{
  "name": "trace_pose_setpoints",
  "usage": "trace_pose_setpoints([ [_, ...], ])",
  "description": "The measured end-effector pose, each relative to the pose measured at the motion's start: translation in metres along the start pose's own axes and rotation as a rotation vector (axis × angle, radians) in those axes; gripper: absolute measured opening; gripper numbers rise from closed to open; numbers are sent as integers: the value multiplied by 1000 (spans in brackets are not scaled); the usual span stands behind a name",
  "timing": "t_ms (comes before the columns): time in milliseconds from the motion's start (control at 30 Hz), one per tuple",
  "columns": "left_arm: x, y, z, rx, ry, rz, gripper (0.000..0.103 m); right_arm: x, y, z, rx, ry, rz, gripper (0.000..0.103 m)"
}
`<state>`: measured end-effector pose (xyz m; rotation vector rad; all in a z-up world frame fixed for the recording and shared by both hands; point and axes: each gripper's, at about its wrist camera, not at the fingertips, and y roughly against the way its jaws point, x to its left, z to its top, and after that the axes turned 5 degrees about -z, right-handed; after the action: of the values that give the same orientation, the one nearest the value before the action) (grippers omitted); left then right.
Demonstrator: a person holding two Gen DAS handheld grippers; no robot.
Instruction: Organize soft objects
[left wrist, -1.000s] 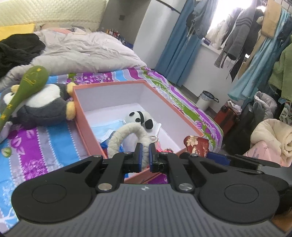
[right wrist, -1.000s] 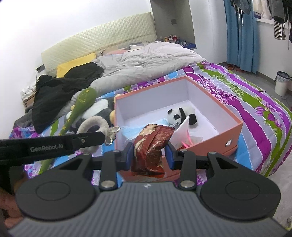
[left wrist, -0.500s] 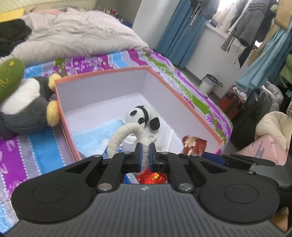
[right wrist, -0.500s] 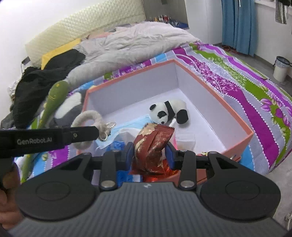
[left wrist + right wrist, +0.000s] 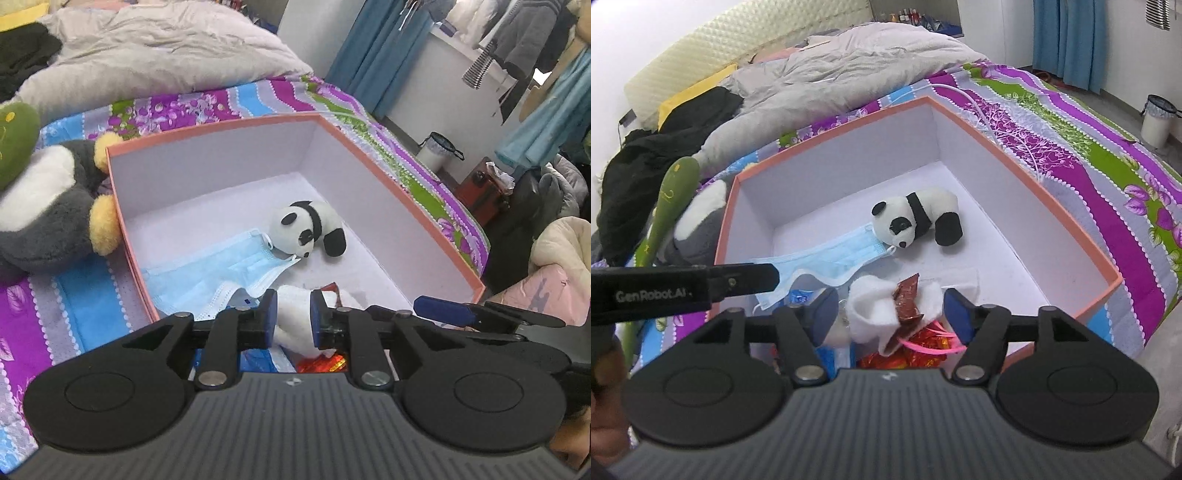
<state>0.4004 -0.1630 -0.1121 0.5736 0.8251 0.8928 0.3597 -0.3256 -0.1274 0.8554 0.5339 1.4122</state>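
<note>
An orange box with a white inside sits on the striped bed; it also shows in the right wrist view. In it lie a small panda plush, a blue face mask, a white fluffy ring and a dark red snack packet. My left gripper is over the box's near end, its jaws parted around the white ring. My right gripper is open above the packet, which rests on the white ring.
A large grey penguin plush and a green plush lie left of the box. A rumpled grey duvet and black clothes fill the far bed. Shiny red wrappers sit at the box's near end.
Both grippers moved forward over the box and opened. The white ring left the left gripper's grip and the red packet dropped from the right gripper into the box.
</note>
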Motion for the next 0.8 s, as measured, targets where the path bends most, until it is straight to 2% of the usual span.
trace_pose_setpoints([
  [300,-24,53,-5,-74,-44,8,21,5,48,0,-79,-6,13,66],
  [567,-48,128,-18,-180,-76,-3,21,14,114,-8,-179,-3,28,66],
  [800,-62,194,-44,-241,-102,-7,21,21,169,-28,-244,4,22,66],
])
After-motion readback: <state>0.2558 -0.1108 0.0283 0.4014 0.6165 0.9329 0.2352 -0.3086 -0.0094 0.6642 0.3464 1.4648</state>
